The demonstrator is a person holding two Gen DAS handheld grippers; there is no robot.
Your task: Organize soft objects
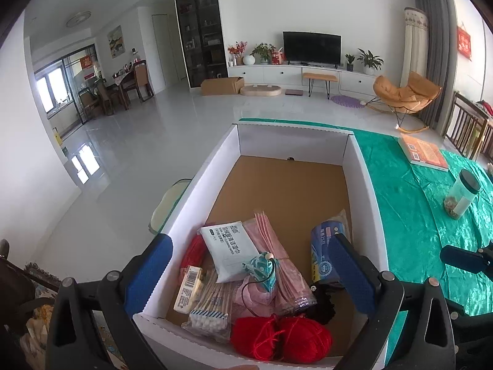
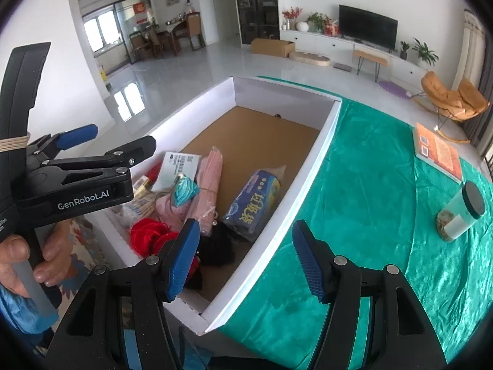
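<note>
Soft items are piled at the near end of the white box — both the left gripper and right gripper are held wide, empty, above it.

A home living room: television, rocking chair, dining table beyond

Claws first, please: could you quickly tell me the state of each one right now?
Left claw: open wide above the white box, holding nothing.
Right claw: open over the box's edge, holding nothing.
</note>
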